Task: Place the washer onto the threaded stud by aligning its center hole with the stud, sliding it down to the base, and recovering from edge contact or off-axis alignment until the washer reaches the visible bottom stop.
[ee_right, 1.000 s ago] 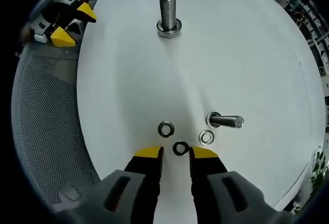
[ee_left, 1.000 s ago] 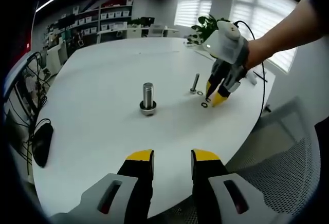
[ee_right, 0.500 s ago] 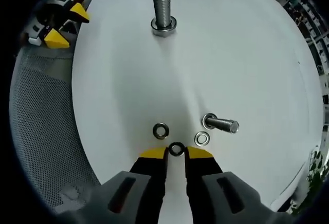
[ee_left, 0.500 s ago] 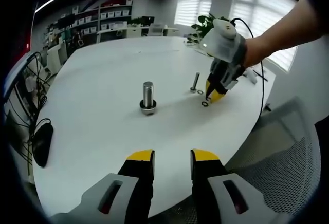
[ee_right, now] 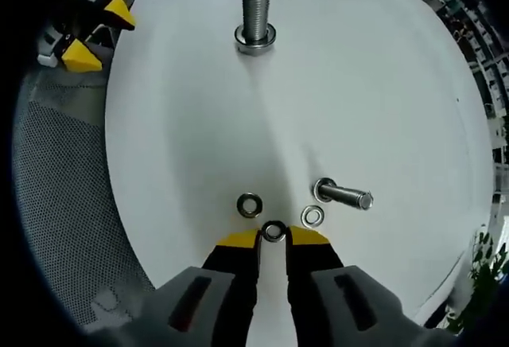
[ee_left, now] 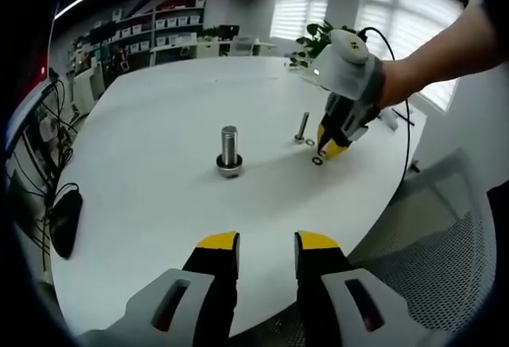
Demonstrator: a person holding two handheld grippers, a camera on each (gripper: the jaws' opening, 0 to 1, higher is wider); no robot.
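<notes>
A large threaded stud (ee_left: 229, 150) stands upright on a white table (ee_left: 159, 124), with a washer at its base; in the right gripper view the stud (ee_right: 256, 14) is at the far end. My right gripper (ee_right: 273, 239) is down at the table, shut on a small dark washer (ee_right: 273, 231) held by its edges between the yellow tips. Two more washers (ee_right: 250, 204) (ee_right: 312, 216) lie just beyond it. In the left gripper view the right gripper (ee_left: 332, 146) is right of the stud. My left gripper (ee_left: 267, 247) hovers open near the table's near edge, holding nothing.
A small bolt (ee_right: 343, 196) stands head-down beside the washers. A black mouse (ee_left: 65, 221) and cables lie at the table's left edge. A grey mesh chair (ee_left: 445, 235) stands off the table's right side. The left gripper (ee_right: 91, 35) shows beyond the table edge.
My right gripper's jaws have narrowed onto the dark washer over the last second. The left gripper has stayed still.
</notes>
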